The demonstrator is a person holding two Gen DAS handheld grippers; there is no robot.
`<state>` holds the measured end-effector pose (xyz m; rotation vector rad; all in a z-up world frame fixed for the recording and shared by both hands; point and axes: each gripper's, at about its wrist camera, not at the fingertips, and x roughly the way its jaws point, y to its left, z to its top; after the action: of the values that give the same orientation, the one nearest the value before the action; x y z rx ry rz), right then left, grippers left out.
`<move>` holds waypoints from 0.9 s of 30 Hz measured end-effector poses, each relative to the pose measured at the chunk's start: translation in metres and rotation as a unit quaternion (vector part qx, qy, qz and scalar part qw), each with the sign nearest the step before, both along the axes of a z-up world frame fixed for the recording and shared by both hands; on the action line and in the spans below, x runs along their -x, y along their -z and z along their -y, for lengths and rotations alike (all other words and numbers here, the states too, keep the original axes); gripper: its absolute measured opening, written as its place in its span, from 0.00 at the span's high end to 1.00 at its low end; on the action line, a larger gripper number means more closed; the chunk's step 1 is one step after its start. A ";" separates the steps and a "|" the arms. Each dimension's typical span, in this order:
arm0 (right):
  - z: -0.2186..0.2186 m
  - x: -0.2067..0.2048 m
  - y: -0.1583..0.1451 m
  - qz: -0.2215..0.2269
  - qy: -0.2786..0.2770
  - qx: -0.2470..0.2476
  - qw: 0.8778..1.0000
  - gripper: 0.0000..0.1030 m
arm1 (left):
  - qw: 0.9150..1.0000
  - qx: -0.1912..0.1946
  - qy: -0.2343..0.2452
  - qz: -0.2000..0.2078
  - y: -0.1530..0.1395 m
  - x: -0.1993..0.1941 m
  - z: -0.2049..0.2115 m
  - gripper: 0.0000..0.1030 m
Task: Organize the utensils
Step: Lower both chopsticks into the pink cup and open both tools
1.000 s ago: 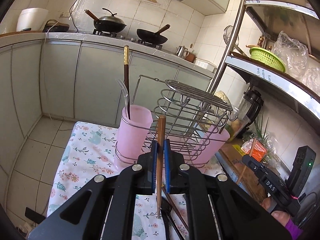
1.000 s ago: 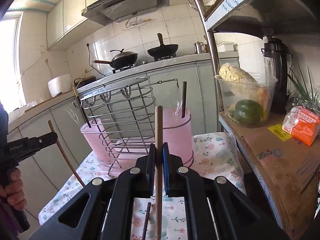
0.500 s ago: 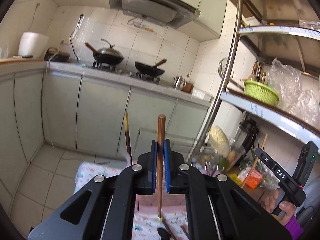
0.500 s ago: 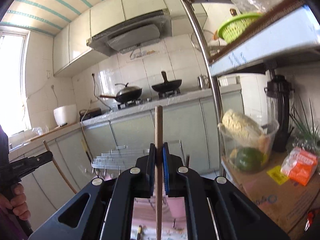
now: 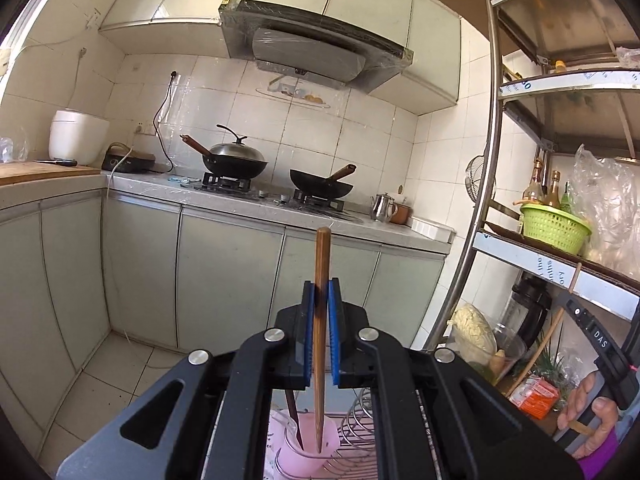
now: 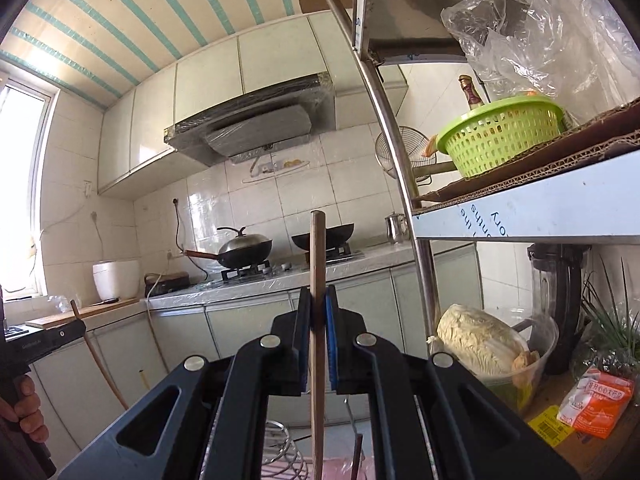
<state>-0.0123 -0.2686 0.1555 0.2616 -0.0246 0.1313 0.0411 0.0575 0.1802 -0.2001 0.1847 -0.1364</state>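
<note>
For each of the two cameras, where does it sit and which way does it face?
Left wrist: on the left gripper, facing the stove; jaws shut on a chopstick; the right hand shows.
Right wrist: on the right gripper, facing the same stove, jaws shut on another chopstick; the left hand shows.
Shared: stove, green basket.
</note>
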 end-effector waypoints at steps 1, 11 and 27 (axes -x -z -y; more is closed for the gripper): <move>0.000 -0.003 0.000 -0.001 0.001 0.000 1.000 0.94 | 1.000 -0.001 0.000 -0.005 0.003 -0.004 0.001 0.94; -0.003 -0.039 0.031 -0.056 0.002 0.008 0.998 0.94 | 0.998 -0.020 0.020 -0.061 0.043 -0.026 0.016 0.94; -0.010 -0.064 0.092 -0.167 -0.009 0.012 0.986 0.93 | 0.994 -0.005 0.001 -0.113 0.096 -0.040 0.003 0.94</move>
<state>0.0512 -0.2582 0.0639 0.2569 0.3121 0.1043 0.0811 0.0549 0.0844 -0.2057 0.4111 -0.1142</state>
